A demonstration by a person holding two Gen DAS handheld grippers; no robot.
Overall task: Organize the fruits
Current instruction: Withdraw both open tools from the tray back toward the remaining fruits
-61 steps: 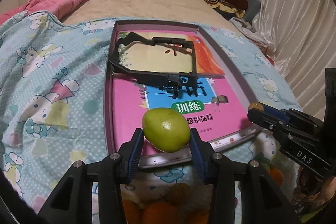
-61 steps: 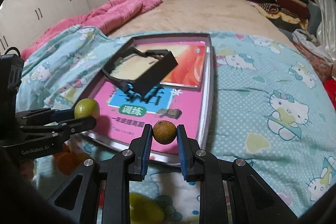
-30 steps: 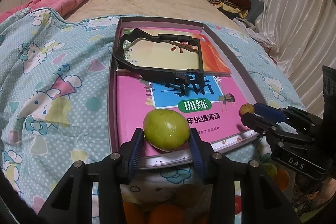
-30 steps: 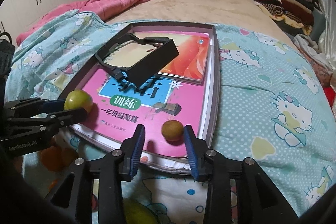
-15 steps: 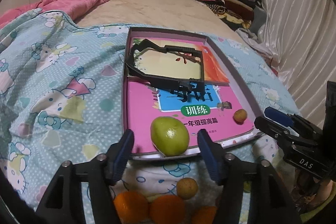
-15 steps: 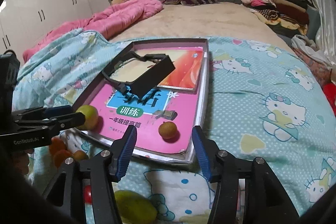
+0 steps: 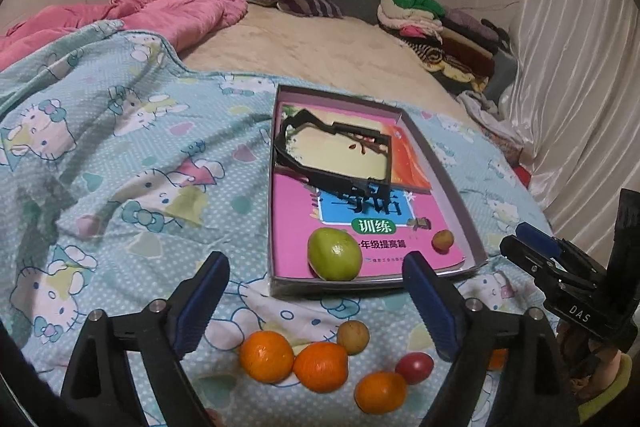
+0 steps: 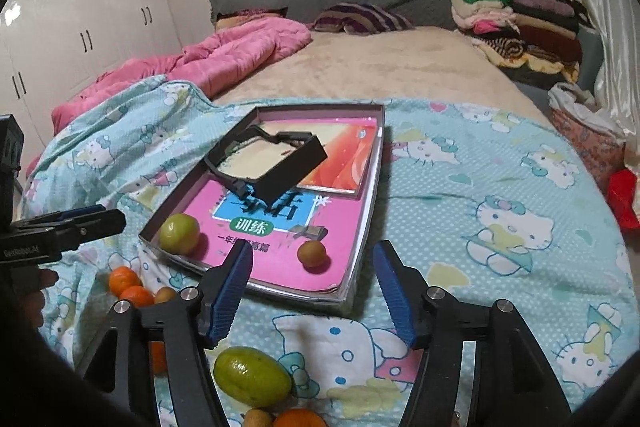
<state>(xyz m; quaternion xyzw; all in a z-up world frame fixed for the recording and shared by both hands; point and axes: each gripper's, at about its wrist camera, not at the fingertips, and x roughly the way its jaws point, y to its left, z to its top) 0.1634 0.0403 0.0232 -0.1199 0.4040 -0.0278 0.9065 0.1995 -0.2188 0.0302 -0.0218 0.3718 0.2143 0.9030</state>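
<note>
Both grippers are empty and the fingers of each are spreading wider, nothing between them. The green fruit (image 7: 334, 254) rests in the near left corner of the shallow box (image 7: 460, 205), the small brown fruit (image 8: 312, 253) near its right corner, both on the pink book (image 7: 296, 211). Remaining loose fruit lies on the bed just below the box: three oranges (image 7: 320, 367), a red fruit (image 7: 415, 367) and a tan one (image 7: 353, 337) ahead of and below the left gripper (image 7: 316, 303). A second green fruit (image 8: 252, 375), long axis roughly crosswise, sits low and left of the right gripper (image 8: 312, 291), which is judged nearer to it. Both point steeply downward.
</note>
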